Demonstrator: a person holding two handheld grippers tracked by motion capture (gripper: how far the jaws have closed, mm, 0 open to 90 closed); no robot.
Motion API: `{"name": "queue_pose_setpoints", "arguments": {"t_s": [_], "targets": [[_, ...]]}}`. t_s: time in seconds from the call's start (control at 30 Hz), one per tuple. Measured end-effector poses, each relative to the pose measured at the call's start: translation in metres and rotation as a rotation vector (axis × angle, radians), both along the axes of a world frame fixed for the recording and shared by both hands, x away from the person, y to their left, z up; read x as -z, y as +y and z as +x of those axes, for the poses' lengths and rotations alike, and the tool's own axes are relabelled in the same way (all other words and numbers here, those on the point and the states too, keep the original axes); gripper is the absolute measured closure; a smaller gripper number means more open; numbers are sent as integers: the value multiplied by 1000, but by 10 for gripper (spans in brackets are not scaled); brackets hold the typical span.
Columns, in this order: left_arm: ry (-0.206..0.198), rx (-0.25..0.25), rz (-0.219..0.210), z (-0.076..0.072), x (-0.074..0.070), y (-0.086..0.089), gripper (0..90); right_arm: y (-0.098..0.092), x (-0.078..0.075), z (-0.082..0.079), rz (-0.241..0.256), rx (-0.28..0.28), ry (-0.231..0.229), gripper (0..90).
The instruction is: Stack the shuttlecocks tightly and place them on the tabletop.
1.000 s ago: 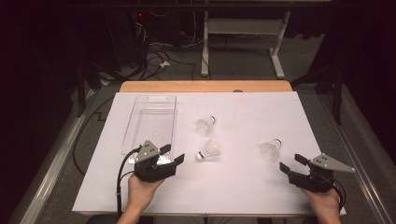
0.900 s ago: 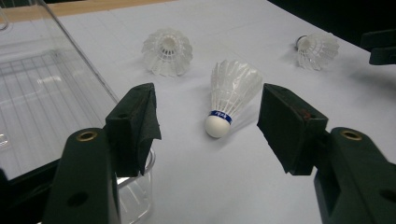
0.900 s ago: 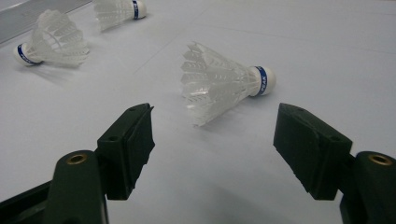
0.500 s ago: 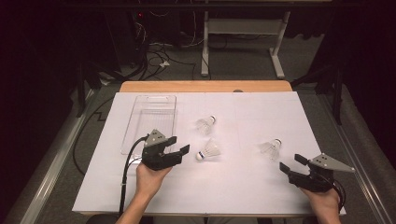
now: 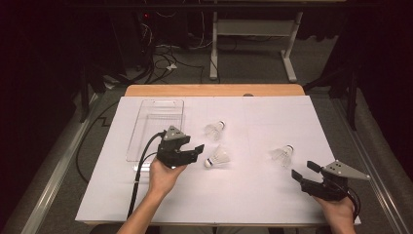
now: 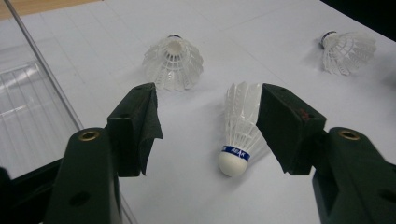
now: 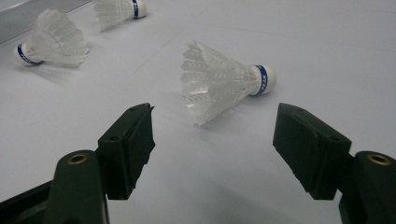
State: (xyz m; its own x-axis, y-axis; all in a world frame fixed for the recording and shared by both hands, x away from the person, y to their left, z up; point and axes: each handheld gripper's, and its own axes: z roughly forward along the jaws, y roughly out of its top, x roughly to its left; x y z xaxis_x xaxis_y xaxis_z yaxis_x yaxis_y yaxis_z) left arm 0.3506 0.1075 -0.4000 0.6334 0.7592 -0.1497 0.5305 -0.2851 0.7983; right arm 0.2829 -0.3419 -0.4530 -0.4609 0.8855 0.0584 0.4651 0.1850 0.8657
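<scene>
While right tool (image 5: 301,175) rests wide, left tool (image 5: 197,152), wide, has advanced beside middle shuttlecock (image 5: 218,158).

Lab or recording room, dim. Worktop (image 5: 214,90) wooden, covered in white paper sheet (image 5: 272,195). Tangled cables (image 5: 160,58) on grey carpet floor (image 5: 253,63) behind. Metal-legged stand (image 5: 253,29) at back. Dark surroundings, no household furnishings.

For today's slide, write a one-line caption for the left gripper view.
Open left tongs reach around a shuttlecock lying on the white table, beside a clear tray.
</scene>
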Motion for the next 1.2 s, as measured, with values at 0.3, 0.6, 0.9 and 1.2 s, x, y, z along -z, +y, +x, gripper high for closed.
{"name": "queue_pose_setpoints", "arguments": {"t_s": [0.3, 0.6, 0.9, 1.2], "targets": [[11, 18, 72, 13, 0, -12, 402, 0, 0, 0, 1, -3, 5, 292], [64, -16, 59, 33, 4, -11, 403, 1, 0, 0, -2, -5, 4, 292], [93, -33, 63, 39, 5, -11, 409, 2, 0, 0, -5, -4, 8, 294], [61, -24, 109, 46, -12, -20, 409, 2, 0, 0, -6, -6, 6, 295]]}}
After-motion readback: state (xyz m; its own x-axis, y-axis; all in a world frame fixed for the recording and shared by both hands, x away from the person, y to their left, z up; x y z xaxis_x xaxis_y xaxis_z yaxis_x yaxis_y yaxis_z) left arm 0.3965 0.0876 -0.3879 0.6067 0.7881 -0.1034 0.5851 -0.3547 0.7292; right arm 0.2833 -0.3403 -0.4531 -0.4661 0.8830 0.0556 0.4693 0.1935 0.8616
